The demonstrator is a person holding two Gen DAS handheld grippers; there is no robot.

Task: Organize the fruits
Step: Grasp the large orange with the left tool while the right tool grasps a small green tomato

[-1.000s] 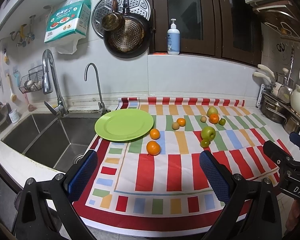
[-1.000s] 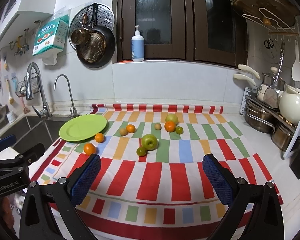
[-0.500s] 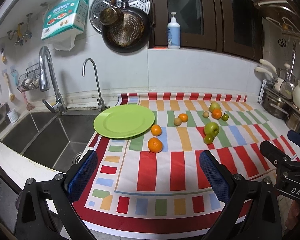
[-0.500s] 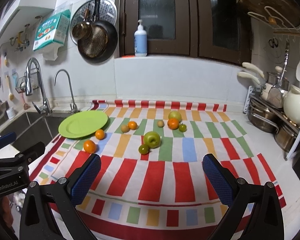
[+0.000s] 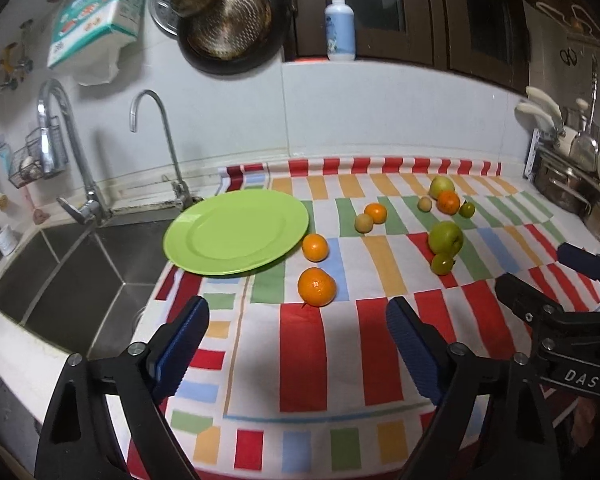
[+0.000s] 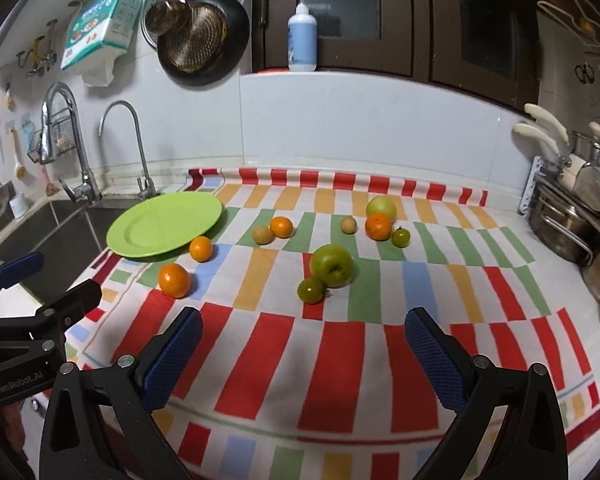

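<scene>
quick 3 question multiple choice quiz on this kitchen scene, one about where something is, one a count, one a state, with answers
1. Where is the green plate?
A. in the sink
B. on the striped cloth's sink-side edge
C. on the pot rack

2. How many orange fruits lie on the cloth?
A. two
B. four
C. six

3. How is the left gripper?
A. open, empty
B. shut on an orange
C. shut on the apple

Answers:
1 B, the plate rests on the cloth beside the sink.
2 B, four oranges show, the nearest before the plate.
3 A, its blue pads stand wide apart with nothing between.
</scene>
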